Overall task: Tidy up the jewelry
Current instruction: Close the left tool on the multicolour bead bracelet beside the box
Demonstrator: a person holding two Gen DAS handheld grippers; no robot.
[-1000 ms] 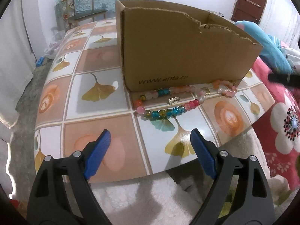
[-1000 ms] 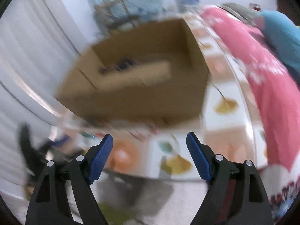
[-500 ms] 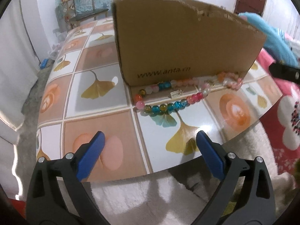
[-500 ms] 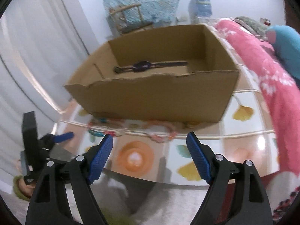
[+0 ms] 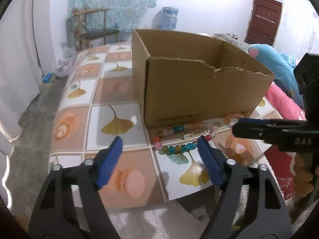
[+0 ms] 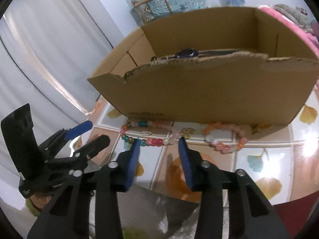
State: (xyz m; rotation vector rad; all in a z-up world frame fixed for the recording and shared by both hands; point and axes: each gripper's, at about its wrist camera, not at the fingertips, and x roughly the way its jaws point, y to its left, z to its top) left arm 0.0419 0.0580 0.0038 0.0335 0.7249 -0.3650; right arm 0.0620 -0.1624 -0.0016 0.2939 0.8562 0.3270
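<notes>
A strand of coloured glass beads (image 5: 175, 148) (image 6: 157, 141) lies on the tiled table along the front of an open cardboard box (image 5: 199, 91) (image 6: 209, 95). A pink bead bracelet (image 6: 227, 139) lies to its right. A dark watch (image 6: 185, 53) rests inside the box. My right gripper (image 6: 159, 141) hovers at the strand with its jaws closing; beads show between the blue fingertips, untouched by the pads. It enters the left wrist view from the right (image 5: 239, 126). My left gripper (image 5: 159, 139) (image 6: 95, 133) is also closing, with nothing gripped, just left of the strand.
The table (image 5: 111, 99) has a ginkgo-leaf tile pattern and a near edge just below the grippers. A pink flowered blanket (image 5: 283, 103) and a blue cushion (image 5: 275, 63) lie to the right. A wooden chair (image 5: 93, 25) and a water jug (image 5: 169, 18) stand at the back.
My right gripper moved in to the bead strand and its jaws narrowed a lot. The left gripper's jaws widened, then narrowed, and it rose a little. The right gripper came further into the left view.
</notes>
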